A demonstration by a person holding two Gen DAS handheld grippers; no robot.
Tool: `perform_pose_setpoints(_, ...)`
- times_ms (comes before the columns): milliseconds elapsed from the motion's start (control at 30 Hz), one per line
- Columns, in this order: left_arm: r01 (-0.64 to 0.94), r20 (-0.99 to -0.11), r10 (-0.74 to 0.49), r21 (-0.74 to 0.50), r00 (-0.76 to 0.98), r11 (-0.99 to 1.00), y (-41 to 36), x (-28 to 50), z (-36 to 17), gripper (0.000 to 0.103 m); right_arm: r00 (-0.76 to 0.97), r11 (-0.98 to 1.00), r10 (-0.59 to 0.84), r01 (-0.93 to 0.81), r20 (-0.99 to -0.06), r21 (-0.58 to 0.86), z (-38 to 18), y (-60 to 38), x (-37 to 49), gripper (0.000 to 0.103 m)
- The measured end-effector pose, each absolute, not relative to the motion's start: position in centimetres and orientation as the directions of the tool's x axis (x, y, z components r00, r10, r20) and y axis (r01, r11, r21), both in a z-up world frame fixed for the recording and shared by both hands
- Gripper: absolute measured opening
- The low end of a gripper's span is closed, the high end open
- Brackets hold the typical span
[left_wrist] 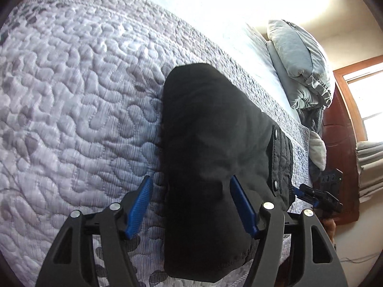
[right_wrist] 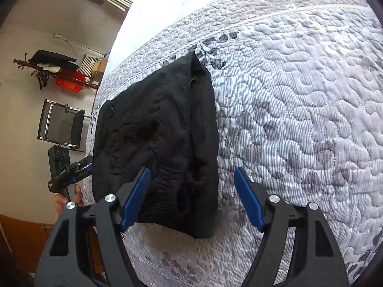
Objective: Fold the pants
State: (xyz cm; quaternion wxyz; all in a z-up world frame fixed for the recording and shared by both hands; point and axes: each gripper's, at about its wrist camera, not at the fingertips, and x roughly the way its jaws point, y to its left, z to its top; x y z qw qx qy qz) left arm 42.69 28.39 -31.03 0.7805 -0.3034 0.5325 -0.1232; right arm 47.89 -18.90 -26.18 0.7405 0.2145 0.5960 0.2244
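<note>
The black pants (left_wrist: pixel 210 148) lie folded into a compact bundle on the quilted bedspread (left_wrist: pixel 71 95), near the bed's edge. Their waistband with metal snaps (left_wrist: pixel 277 157) faces the edge. My left gripper (left_wrist: pixel 191 201) is open, its blue fingers straddling the near end of the bundle without clamping it. In the right wrist view the pants (right_wrist: pixel 162 138) lie as a folded rectangle. My right gripper (right_wrist: pixel 191 196) is open above the bundle's near corner and holds nothing. The other gripper (right_wrist: pixel 71 167) shows at the pants' left edge.
Grey pillows (left_wrist: pixel 301 64) are stacked at the head of the bed. A wooden headboard (left_wrist: pixel 340 143) and a window (left_wrist: pixel 366 95) stand beyond. A wall rack with clothes (right_wrist: pixel 59 69) and a mesh chair back (right_wrist: pixel 59 124) stand beside the bed.
</note>
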Motion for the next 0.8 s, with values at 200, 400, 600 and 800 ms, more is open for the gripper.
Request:
perform_pose_setpoints(200, -0.111, -0.737, -0.396, -0.533, 0.547, 0.839, 28.1, 38.4, -25.4, 0.088, 0.341, 0.822, 0.552, -0.07, -0.761, 0.565, -21.6, -19.8, 43.3, 0.087)
perform_pose_setpoints(400, -0.121, -0.72, -0.282, -0.453, 0.634, 0.883, 27.1, 31.6, -19.2, 0.099, 0.471, 0.867, 0.471, -0.093, -0.746, 0.49, -15.8, -19.2, 35.8, 0.092)
perform_pose_setpoints(600, -0.086, -0.687, -0.177, -0.33, 0.705, 0.94, 23.9, 22.9, -12.3, 0.099, 0.576, 0.884, 0.449, -0.174, -0.683, 0.434, -9.1, -18.2, 25.8, 0.096)
perform_pose_setpoints(800, -0.083, -0.638, -0.058, -0.188, 0.768, 0.979, 19.8, 14.3, -6.6, 0.099, 0.66, 0.916, 0.391, -0.206, -0.641, 0.345, -3.8, -17.5, 16.4, 0.1)
